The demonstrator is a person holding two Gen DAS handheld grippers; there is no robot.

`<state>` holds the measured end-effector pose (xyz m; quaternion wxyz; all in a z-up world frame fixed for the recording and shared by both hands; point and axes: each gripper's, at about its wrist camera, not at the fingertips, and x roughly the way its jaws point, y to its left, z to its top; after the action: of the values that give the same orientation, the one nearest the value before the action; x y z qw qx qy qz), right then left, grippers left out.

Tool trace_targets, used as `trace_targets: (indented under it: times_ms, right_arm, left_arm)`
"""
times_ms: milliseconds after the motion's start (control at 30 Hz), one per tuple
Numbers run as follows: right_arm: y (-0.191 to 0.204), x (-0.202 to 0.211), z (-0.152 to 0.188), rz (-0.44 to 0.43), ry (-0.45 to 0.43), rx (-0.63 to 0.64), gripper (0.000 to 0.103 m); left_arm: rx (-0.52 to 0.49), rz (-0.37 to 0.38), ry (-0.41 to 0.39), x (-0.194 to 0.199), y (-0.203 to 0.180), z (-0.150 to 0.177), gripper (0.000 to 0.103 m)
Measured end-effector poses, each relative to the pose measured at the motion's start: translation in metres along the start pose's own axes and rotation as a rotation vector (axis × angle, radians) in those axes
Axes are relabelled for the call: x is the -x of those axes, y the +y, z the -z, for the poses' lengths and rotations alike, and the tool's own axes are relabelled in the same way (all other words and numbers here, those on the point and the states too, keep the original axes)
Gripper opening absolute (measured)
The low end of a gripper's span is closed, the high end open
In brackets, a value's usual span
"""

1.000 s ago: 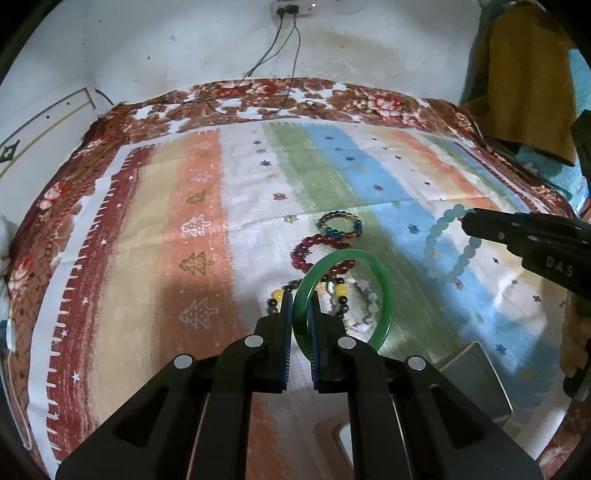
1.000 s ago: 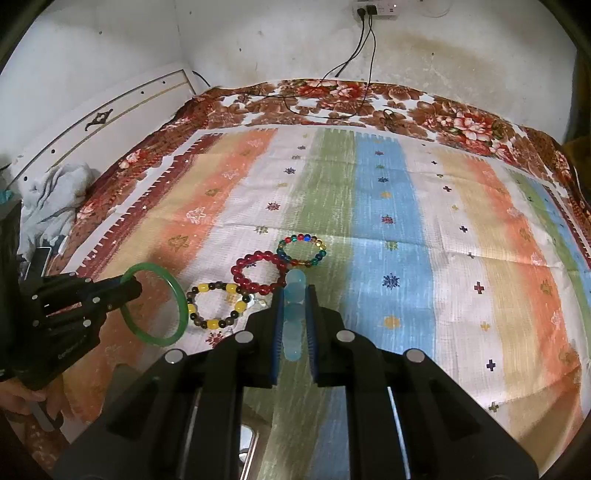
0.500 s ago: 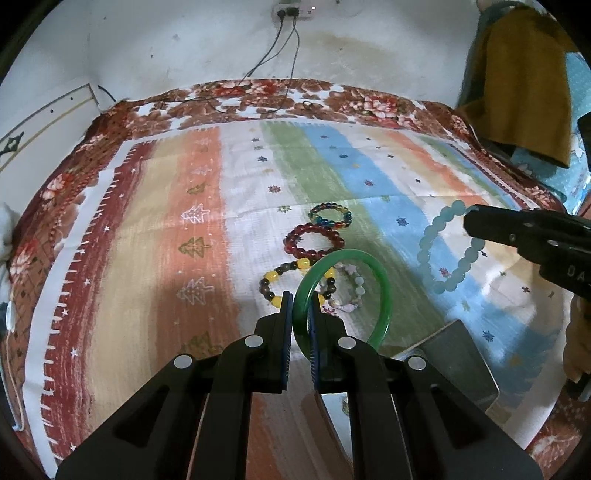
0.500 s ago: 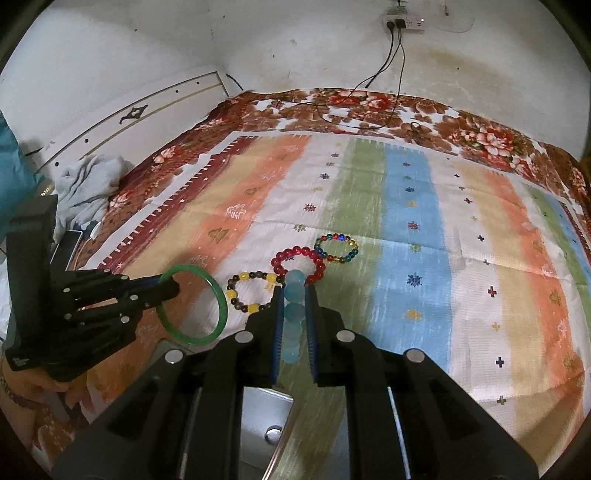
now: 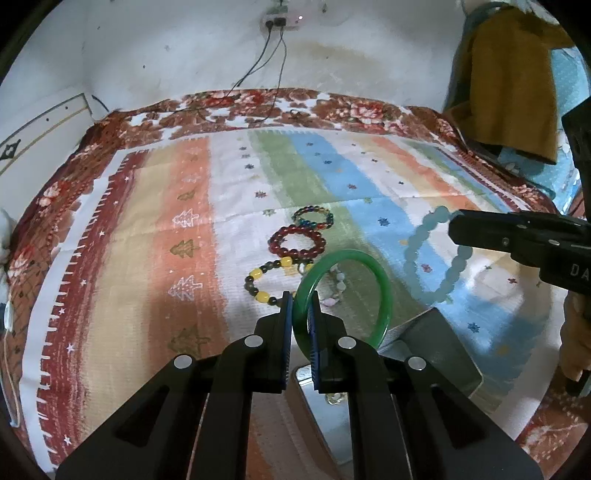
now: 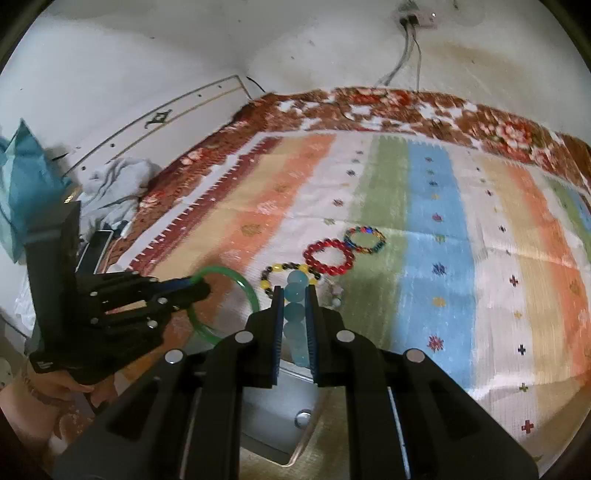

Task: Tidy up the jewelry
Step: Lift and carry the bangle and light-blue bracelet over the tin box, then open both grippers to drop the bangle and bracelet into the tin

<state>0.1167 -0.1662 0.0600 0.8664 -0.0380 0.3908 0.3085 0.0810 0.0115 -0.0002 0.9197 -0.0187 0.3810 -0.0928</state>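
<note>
The left gripper [image 5: 300,301] had its jaws pressed together on the rim of a green bangle [image 5: 345,295], which stood out from the fingertips as an upright hoop held clear of the bed. The right gripper [image 6: 295,295] was clamped on a pale blue bead bracelet [image 6: 295,314], whose beads ran in a line between the pads and whose free loop hung beyond the tips.

Directly below and just behind both sets of jaws lay a shiny metal box [image 5: 439,354], open at the top, with something small and round inside it that could not be made out clearly. Judged from this, the coming move would be a short descent toward the person, and both hands looked about equally near the box, the left over its left side and the right over its right.

Further out on the bed, three bracelets lay flat in a diagonal row: a black and yellow bead bracelet [image 5: 269,280] nearest, a red bead bracelet [image 5: 297,242] touching it, then a multicoloured bead bracelet [image 5: 313,218]. A pale trinket [image 5: 338,286] lay just beside the first.

The surface was a striped bedspread [image 5: 147,258] with a floral border. Behind it were a white wall, a wall socket [image 5: 280,20] with cables trailing down, and a mustard cloth [image 5: 513,85] hanging on the right.
</note>
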Motion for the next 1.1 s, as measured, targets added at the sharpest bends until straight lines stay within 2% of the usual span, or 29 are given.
trace_targets:
  times_ms: [333,633,833,1000,1067,1100]
  right_arm:
    - [0.018,0.006,0.008,-0.063,0.004,0.034,0.013]
    - [0.024,-0.001,0.027,-0.056,0.061,0.051,0.013]
    - [0.026,-0.005,0.038,-0.057,0.091,0.061,0.013]
    - [0.028,-0.009,0.043,-0.053,0.112,0.072,0.014]
    - [0.026,-0.011,0.042,-0.055,0.113,0.059,0.029]
    - [0.024,-0.01,0.041,-0.054,0.108,0.05,0.047]
  left_arm:
    - [-0.019,0.015,-0.01,0.011,-0.007,0.015,0.008]
    - [-0.02,0.006,0.005,0.013,-0.008,0.026,0.008]
    - [-0.014,0.032,0.01,0.013,-0.009,0.028,0.008]
    - [-0.008,0.062,0.049,0.006,-0.012,0.031,0.009]
    - [0.008,0.039,0.056,0.003,-0.01,0.031,0.016]
    - [0.018,0.031,0.058,0.002,-0.007,0.031,0.022]
